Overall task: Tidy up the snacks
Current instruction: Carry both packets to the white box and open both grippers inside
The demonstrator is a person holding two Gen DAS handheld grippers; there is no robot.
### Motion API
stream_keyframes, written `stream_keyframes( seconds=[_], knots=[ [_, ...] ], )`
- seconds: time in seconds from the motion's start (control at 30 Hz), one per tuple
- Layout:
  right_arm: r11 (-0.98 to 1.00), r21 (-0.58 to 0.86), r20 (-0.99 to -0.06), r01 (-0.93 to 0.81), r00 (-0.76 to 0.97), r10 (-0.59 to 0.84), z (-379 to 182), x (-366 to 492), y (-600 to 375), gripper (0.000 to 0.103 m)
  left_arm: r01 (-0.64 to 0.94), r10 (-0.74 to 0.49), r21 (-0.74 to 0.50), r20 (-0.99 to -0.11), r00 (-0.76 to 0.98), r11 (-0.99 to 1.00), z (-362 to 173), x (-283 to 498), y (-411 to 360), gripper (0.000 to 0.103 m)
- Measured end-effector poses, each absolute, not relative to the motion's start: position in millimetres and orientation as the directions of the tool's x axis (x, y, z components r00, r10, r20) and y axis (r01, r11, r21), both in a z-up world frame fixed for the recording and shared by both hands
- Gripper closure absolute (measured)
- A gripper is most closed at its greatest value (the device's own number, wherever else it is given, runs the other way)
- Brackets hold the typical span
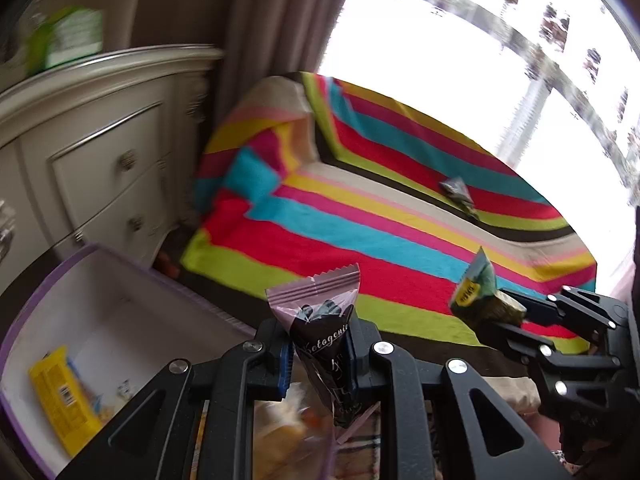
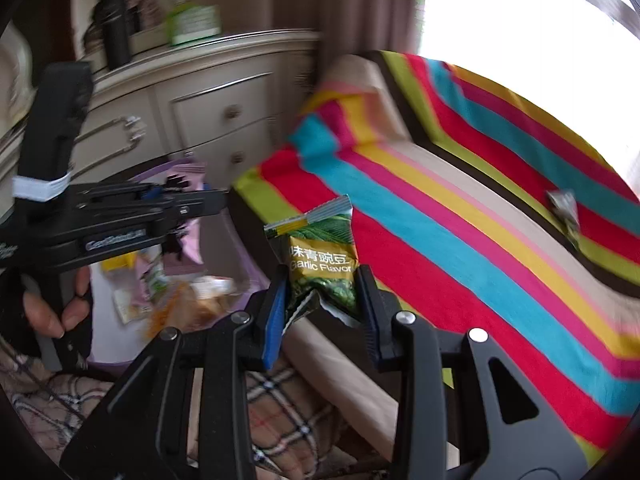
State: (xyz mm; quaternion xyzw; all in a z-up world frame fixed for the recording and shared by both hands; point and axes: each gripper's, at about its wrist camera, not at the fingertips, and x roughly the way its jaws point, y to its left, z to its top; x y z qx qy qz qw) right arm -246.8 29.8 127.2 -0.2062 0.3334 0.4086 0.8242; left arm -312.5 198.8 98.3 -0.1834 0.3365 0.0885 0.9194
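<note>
A: Entry, largest first. Striped blanket (image 1: pixel 360 216) covers the bed. A cream dresser (image 1: pixel 100 152) stands beside it. The purple-rimmed box (image 1: pixel 80 280) sits low at the left of the left wrist view, open, with a yellow packet (image 1: pixel 60 396) lying inside against the near wall.

B: Tongs?

A: Both loaded. The left gripper (image 1: pixel 318 354) is closed tight on a pink and black packet (image 1: pixel 320 328). The right gripper (image 2: pixel 322 304) is clamped on a green pea packet (image 2: pixel 320 256) marked "Garlic Flavor".

B: Orientation of each?

A: The pink packet's long axis runs roughly along the fingers, crimped wide end up and forward, narrow end trailing down between the jaws. It is pinched near the middle. The pea packet also stands upright, crimped seal on top and tilted slightly right, with its crumpled lower half in the grip.

B: Where are they relative to the box?

A: Both are in the air, near each other, over the edge of the bed. In the right view the left gripper (image 2: pixel 188 200) is above the box; its own view puts the box down and to its left. The frames are blurred, so the exact offset is uncertain.

B: Step?

A: Judgement: carrying, mid-transfer to the box. The next move calls for bringing each packet over the opening, lowering it, then opening the jaws, one side at a time to avoid collision. One more small packet (image 1: pixel 458 192) is lying far out on the blanket.
</note>
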Motion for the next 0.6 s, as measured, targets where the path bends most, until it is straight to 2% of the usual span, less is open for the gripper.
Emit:
stream_keyframes(
  seconds=[0.6],
  knots=[
    [0.205, -0.209, -0.748, -0.956, 0.291, 0.596, 107, -339, 133, 0.066, -0.519, 0.209, -0.288, -0.681, 0.702, 0.805, 69, -379, 286, 0.082]
  ],
)
